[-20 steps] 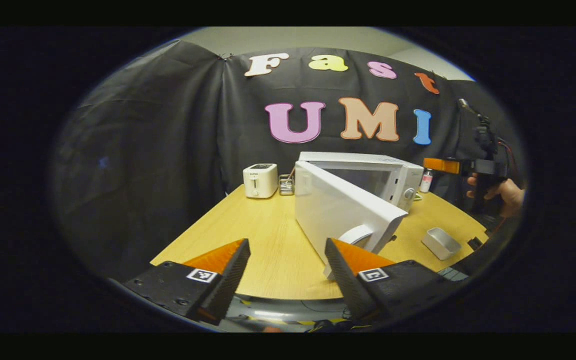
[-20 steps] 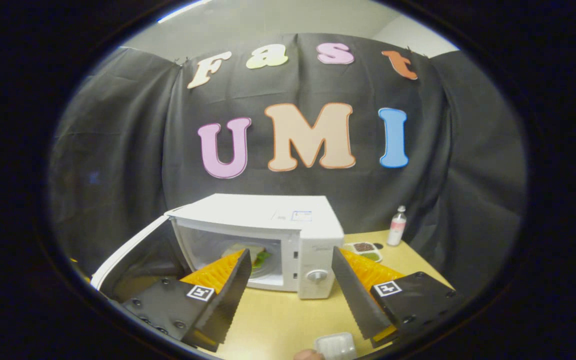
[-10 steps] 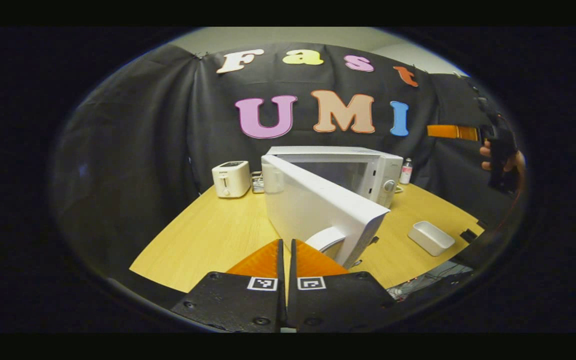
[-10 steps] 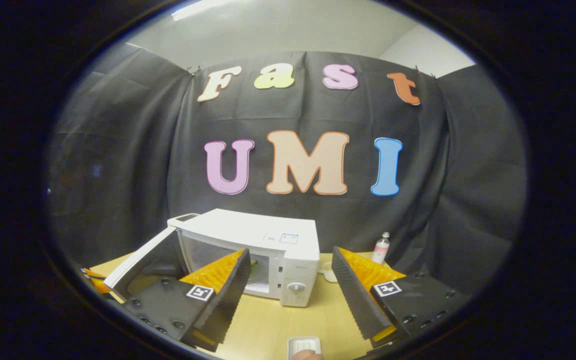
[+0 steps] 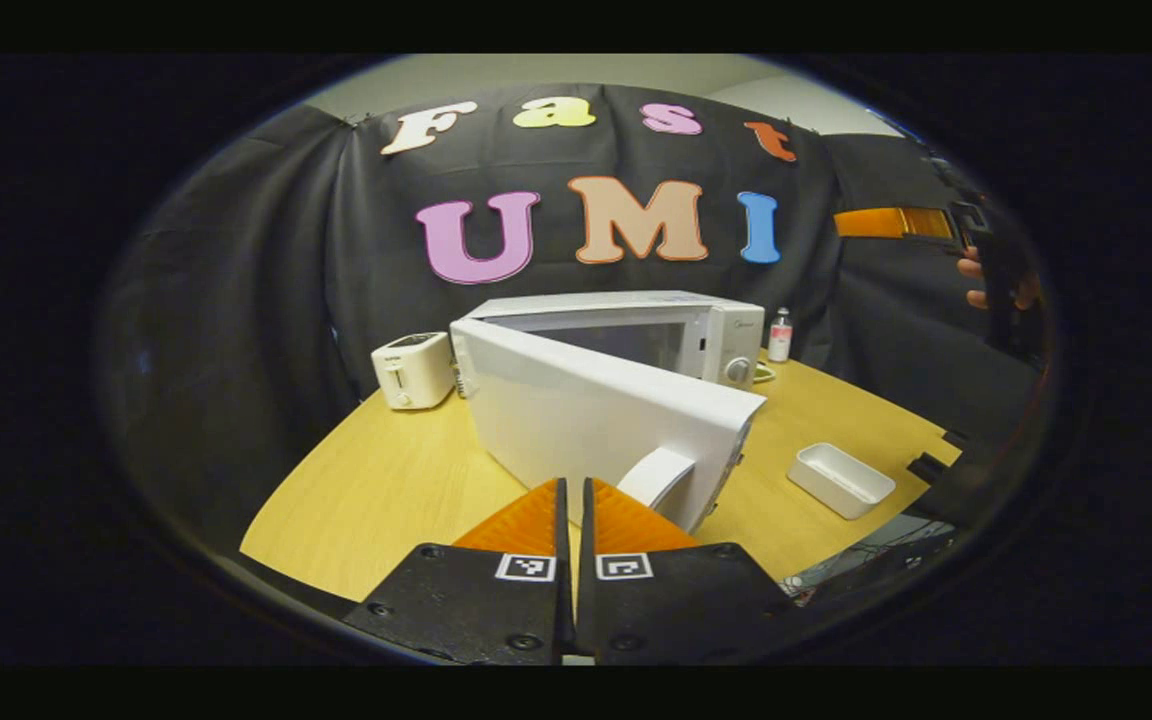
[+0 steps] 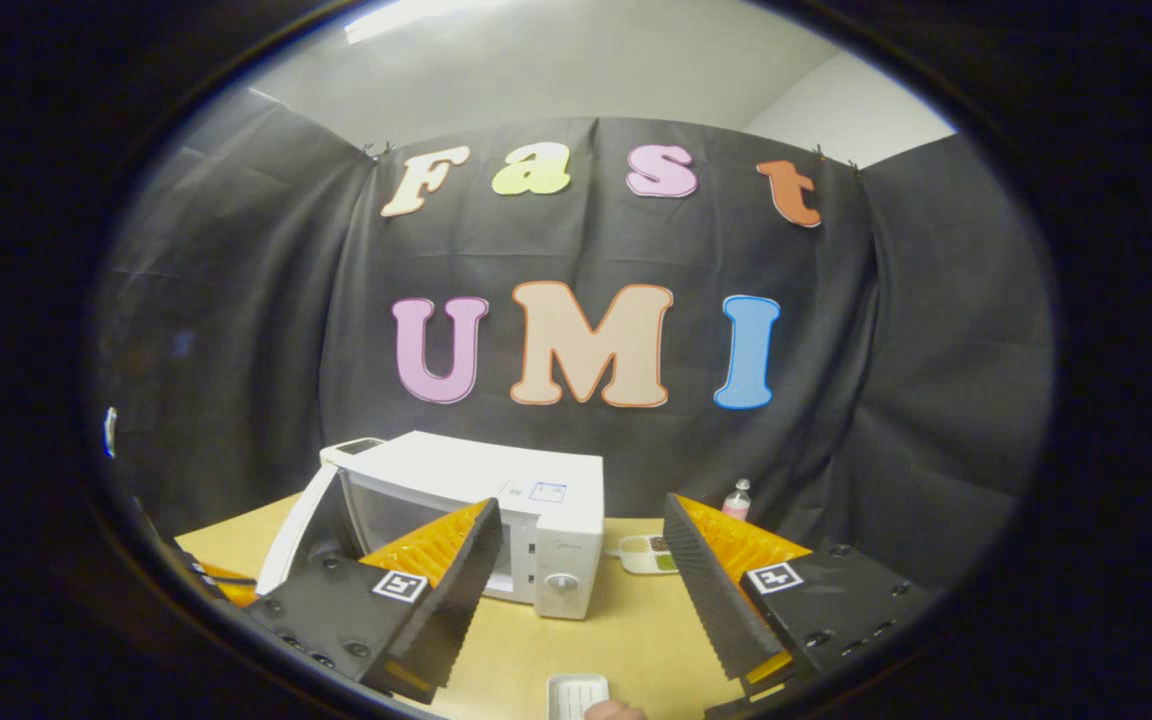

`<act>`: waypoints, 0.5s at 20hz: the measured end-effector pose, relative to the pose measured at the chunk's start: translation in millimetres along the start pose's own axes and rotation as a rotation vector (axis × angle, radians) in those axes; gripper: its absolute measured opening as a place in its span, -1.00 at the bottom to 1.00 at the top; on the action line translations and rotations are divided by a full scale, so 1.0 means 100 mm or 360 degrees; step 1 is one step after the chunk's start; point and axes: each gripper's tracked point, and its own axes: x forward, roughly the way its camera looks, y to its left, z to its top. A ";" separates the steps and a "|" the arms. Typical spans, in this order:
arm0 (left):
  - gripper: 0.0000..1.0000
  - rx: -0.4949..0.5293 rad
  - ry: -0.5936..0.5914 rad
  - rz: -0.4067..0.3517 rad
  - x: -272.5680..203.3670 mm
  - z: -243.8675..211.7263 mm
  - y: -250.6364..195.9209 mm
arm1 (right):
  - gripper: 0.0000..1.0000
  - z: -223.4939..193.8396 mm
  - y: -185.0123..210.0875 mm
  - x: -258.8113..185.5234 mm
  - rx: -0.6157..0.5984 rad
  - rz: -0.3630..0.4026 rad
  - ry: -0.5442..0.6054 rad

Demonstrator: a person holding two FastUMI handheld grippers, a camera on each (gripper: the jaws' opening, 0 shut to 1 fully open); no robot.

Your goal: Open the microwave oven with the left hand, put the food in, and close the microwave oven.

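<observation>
A white boxy microwave oven (image 5: 636, 325) sits on a round light wooden table (image 5: 406, 470), its white door (image 5: 596, 415) swung partly open toward the camera. In the left gripper view, the left gripper (image 5: 573, 500) has its fingers pressed together with nothing between them, just beside the door's curved white handle (image 5: 658, 475). A small white rectangular tray (image 5: 840, 480) lies to the right, and a white toaster (image 5: 414, 369) stands to the left. In the right gripper view, the right gripper (image 6: 581, 570) is held high with fingers spread wide, empty. The food cannot be made out.

No legible text. White box-shaped microwave oven (image 6: 496, 500) has a small sticker on its top near the right edge and a faint front-panel mark, both too small to read.
</observation>
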 end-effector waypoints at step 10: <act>-0.99 -0.0006 -0.0035 -0.0088 0.54 0.15 -0.42 | 0.98 0.17 -0.25 -0.21 0.0052 -0.0058 -0.0056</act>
